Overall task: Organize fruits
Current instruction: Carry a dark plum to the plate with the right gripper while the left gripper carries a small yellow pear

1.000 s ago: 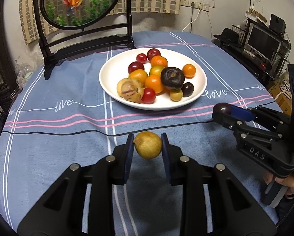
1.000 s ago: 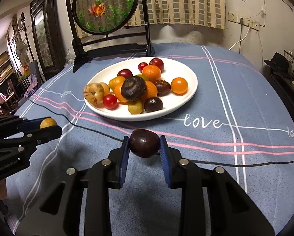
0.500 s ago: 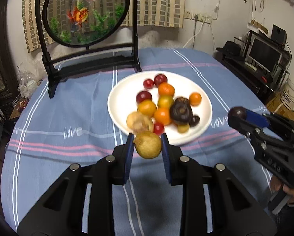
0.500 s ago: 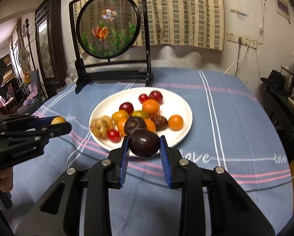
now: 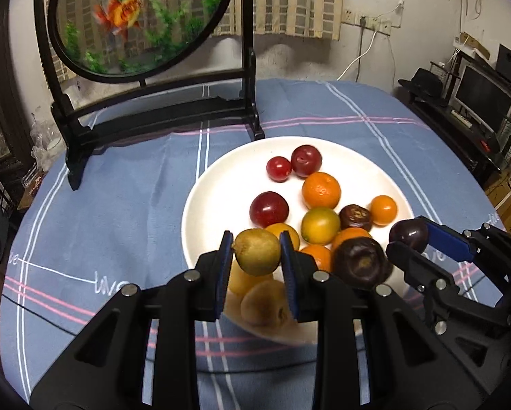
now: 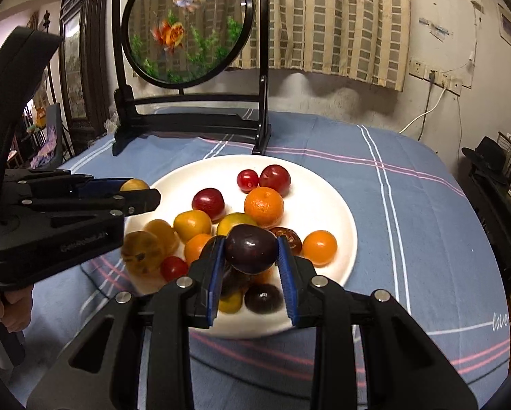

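A white plate point(image 5: 221, 184) point(image 6: 337, 205) on the blue tablecloth holds several fruits: red plums, oranges, yellow and dark ones. My left gripper point(image 5: 257, 251) is shut on a yellow-green fruit point(image 5: 257, 251) and holds it above the plate's near left part. It also shows in the right wrist view point(image 6: 134, 186) at the left. My right gripper point(image 6: 251, 253) is shut on a dark purple plum point(image 6: 251, 247) above the plate's near fruits. It shows in the left wrist view point(image 5: 409, 239) at the right.
A round fish-picture screen on a black stand point(image 5: 159, 116) point(image 6: 194, 126) stands behind the plate. A thin black cable point(image 5: 33, 307) crosses the cloth near the front. Shelves with a monitor point(image 5: 484, 102) are off the table's right side.
Both grippers have moved forward with their fruits, from over the cloth in front of the plate to above the plate's near part. They have also drawn closer together.
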{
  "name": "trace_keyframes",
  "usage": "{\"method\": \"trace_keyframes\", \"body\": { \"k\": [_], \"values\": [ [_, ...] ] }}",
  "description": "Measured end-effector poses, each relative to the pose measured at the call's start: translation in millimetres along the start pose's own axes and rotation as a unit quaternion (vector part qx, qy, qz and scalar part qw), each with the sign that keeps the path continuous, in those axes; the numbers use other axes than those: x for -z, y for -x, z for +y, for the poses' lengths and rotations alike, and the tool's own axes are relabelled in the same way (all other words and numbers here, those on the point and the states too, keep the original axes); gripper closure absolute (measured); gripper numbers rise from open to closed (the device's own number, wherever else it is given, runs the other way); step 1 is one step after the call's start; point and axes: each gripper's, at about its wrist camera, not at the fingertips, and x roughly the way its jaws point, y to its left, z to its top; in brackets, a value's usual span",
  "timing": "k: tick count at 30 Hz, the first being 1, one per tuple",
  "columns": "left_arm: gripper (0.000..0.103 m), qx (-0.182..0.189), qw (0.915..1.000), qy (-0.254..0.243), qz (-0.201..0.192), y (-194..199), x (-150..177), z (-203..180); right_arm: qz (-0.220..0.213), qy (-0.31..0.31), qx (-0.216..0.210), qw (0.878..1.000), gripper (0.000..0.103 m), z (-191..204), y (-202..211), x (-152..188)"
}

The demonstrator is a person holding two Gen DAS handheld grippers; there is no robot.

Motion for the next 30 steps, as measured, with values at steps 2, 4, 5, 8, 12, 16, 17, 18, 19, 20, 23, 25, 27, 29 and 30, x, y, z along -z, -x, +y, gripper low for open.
{"method": "trace_keyframes", "body": {
  "k": [2,4,5,8,12,16,17,18,19,20,23,25,27,29,30],
  "values": [
    [0.075,0.0,1.0,-0.001,0.003,-7.2,-1.4,-0.8,0.002,0.003,0.002,1.0,0.072,0.1,-7.5,-1.4],
    [0.075,-0.002,1.0,-0.004,0.004,-13.3,-2.5,-2.0,0.002,0.004,0.006,1.0,0.072,0.5,-14.3,-3.2],
    [0.075,-0.002,1.0,-0.003,0.005,-16.2,-2.6,-1.9,0.002,0.008,0.011,1.0,0.072,1.4,-17.1,-4.1],
    [0.075,-0.003,1.0,-0.001,0.008,-21.8,-3.1,-2.2,-0.002,0.013,0.022,1.0,0.072,2.1,-21.9,-6.3],
    [0.075,-0.006,0.9999,-0.003,0.013,-26.6,-2.0,-3.5,-0.003,0.017,0.022,1.0,0.072,2.7,-25.1,-7.3],
    [0.075,-0.005,0.9998,-0.001,0.019,-31.1,0.3,-5.7,-0.001,0.017,0.024,1.0,0.07,2.7,-26.4,-8.4],
    [0.075,-0.005,0.9998,-0.001,0.021,-32.1,0.6,-6.7,-0.002,0.018,0.028,0.999,0.069,3.1,-26.9,-8.7],
    [0.075,-0.005,0.9997,0.001,0.022,-33.4,1.3,-7.3,-0.001,0.021,0.032,0.999,0.068,4.0,-28.0,-9.1],
    [0.074,-0.004,0.9997,0.002,0.023,-34.6,1.4,-7.5,-0.002,0.024,0.035,0.999,0.066,4.7,-28.7,-9.6],
    [0.074,-0.004,0.9997,0.003,0.025,-35.4,1.6,-7.9,-0.003,0.027,0.038,0.999,0.065,5.1,-29.5,-10.1],
    [0.072,-0.004,0.9997,0.005,0.025,-34.7,2.8,-7.7,-0.002,0.026,0.036,0.999,0.064,3.5,-29.6,-10.1],
    [0.061,-0.006,0.9996,0.011,0.023,-33.8,3.3,-6.1,-0.002,0.025,0.037,0.999,0.064,2.4,-28.6,-9.6],
    [0.05,-0.01,0.9996,0.017,0.021,-31.9,3.9,-3.7,-0.002,0.022,0.037,0.999,0.064,0.8,-26.5,-9.2],
    [0.043,-0.009,0.9995,0.023,0.02,-29.3,5.0,-1.4,-0.001,0.017,0.036,0.999,0.064,-0.3,-24.4,-8.3],
    [0.04,-0.007,0.9995,0.025,0.02,-27.3,5.7,-0.9,0.0,0.014,0.035,0.999,0.064,-1.2,-23.0,-7.9]
  ]
}}
